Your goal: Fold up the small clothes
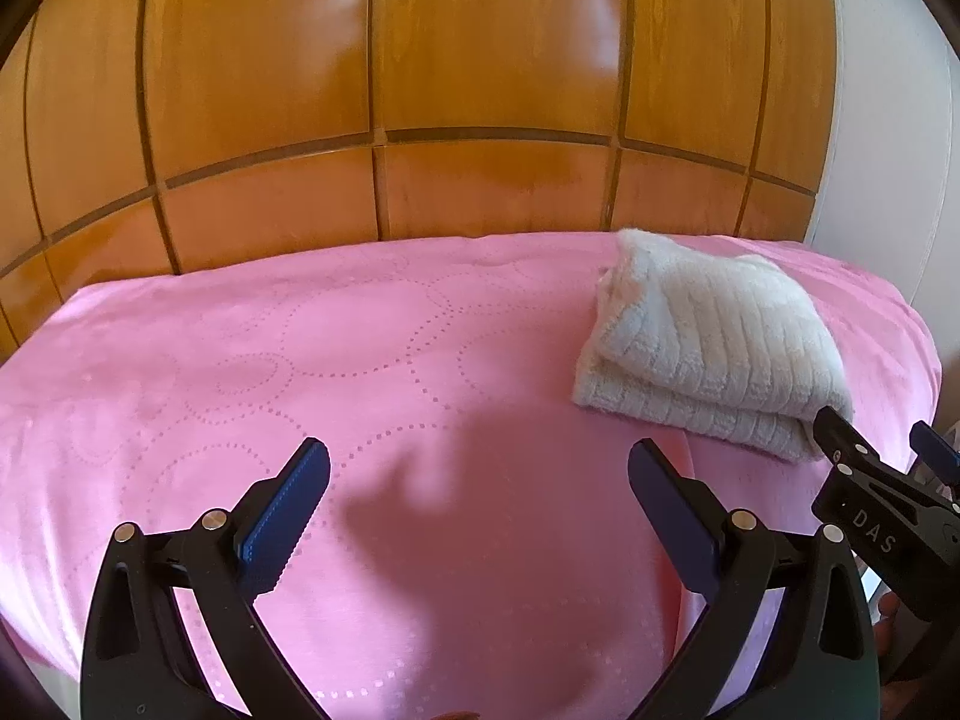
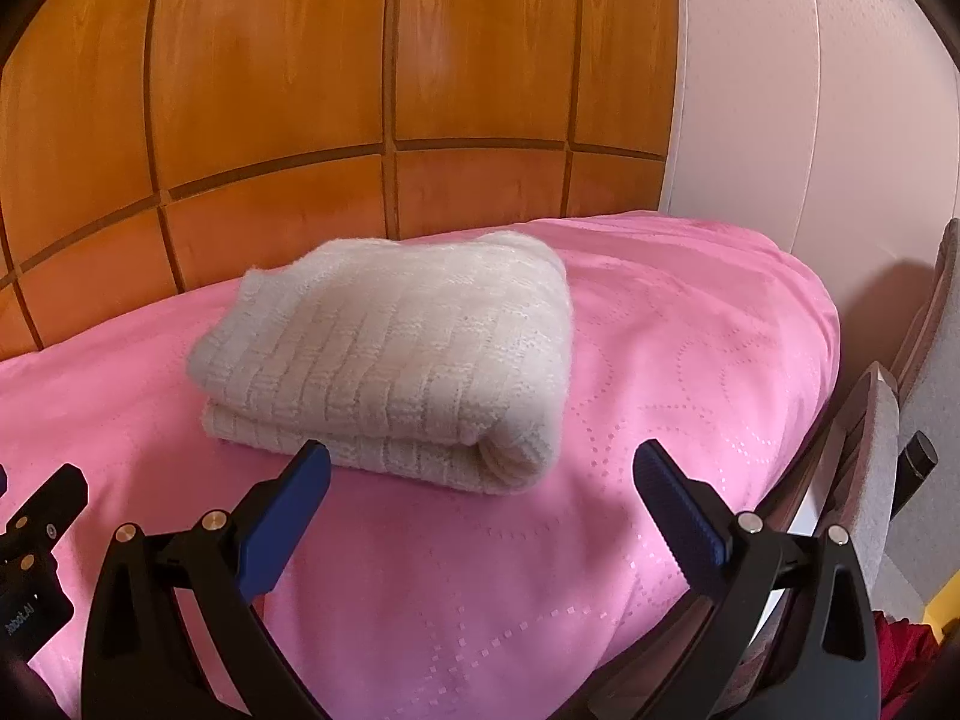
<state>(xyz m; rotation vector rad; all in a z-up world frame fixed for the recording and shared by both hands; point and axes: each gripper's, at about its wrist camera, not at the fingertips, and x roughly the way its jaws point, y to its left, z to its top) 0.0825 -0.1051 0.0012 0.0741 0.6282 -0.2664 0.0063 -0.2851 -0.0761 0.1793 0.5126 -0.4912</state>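
The folded cream knit garment (image 2: 390, 354) lies flat on the pink bed (image 2: 690, 360), long axis running left-right, rolled fold facing the spread-open right hand-held gripper (image 2: 480, 468); the left hand-held gripper (image 1: 480, 468) is likewise open.

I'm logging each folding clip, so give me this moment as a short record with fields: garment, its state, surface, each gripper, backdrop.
garment: cream knit
state: folded into a thick stack, rounded fold edge facing the cameras
surface: pink bedspread, dotted circle pattern
left gripper: open, holds nothing, above bare spread, left of the knit
right gripper: open, holds nothing, just in front of the knit
backdrop: wood panels
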